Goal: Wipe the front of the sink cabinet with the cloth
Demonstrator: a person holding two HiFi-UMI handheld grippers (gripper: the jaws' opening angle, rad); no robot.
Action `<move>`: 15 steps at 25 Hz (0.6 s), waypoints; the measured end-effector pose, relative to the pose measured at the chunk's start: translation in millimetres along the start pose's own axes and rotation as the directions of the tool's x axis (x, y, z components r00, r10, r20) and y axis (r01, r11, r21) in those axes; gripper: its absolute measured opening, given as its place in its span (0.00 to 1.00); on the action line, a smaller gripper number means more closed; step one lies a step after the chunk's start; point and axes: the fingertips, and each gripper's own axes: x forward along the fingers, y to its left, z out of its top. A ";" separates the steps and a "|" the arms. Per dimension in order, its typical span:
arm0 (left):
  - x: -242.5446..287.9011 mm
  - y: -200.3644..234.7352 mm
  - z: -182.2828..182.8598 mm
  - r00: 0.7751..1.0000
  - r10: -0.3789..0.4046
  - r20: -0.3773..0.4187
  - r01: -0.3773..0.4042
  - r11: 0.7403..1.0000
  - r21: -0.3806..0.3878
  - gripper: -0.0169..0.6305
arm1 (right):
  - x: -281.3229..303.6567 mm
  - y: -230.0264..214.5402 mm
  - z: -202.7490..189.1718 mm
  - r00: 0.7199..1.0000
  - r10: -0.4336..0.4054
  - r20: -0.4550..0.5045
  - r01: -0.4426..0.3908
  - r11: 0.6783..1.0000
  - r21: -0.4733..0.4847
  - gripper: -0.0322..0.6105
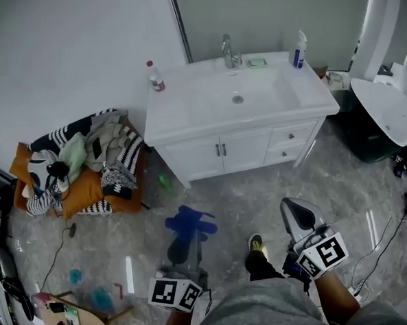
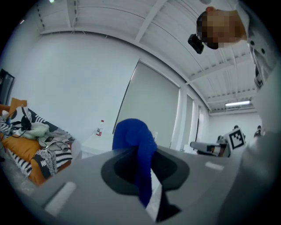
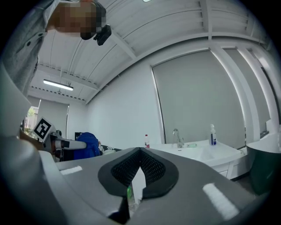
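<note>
**Between the left jaws — the blue cloth (image 1: pixel 190 224), well apart from the cabinet**

Near the bottom of the head view the left gripper (image 1: pixel 183 252) points toward the far wall, and its two jaws are pinching the blue cloth. In the left gripper view the fabric passes down between the dark pads (image 2: pixel 116 171) and swells above them in a soft, rounded lump. The cloth looks thick and matte, with loose folds, and its free ends spread out beyond the jaw tips, above the floor (image 1: pixel 212 192).

The right gripper (image 1: pixel 298 218) is held to the right of it, close to the person's shoe (image 1: pixel 255 243). Its jaws are pressed together with nothing between them — the ribbed dark pads (image 3: pixel 153 169) meet at the tip, and only a thin slit shows lower down.

The sink cabinet (image 1: pixel 238 151) stands farther away, against the wall, well apart from both grippers and from the cloth. Its front is white and smooth, with two doors at the left, each with a small metal handle, and two drawers at the right. On top is a glossy white basin with a chrome faucet (image 1: pixel 230 51). A small bottle with a red cap (image 1: pixel 155 76) stands at the far left corner, and a white and blue bottle (image 1: pixel 298 49) at the far right. The floor is grey, polished and stone-patterned. Left of the cabinet a pile of striped clothes (image 1: pixel 86 158) lies on an orange cushion (image 1: pixel 85 189).
</note>
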 end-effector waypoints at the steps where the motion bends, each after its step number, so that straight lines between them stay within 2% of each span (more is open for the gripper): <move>1: 12.5 1.1 2.1 1.000 0.004 -0.004 -0.004 1.000 0.000 0.13 | 6.6 -9.1 2.5 1.000 0.004 0.002 -0.004 1.000 -0.003 0.05; 9: 98.0 7.2 13.4 0.999 0.025 -0.033 -0.024 0.999 0.031 0.13 | 54.2 -75.5 5.0 1.000 0.001 -0.030 -0.001 1.000 0.022 0.05; 15: 141.3 15.2 13.4 0.997 0.055 -0.056 -0.053 0.998 0.034 0.13 | 91.8 -111.1 12.1 0.998 0.046 -0.040 -0.046 0.999 -0.007 0.05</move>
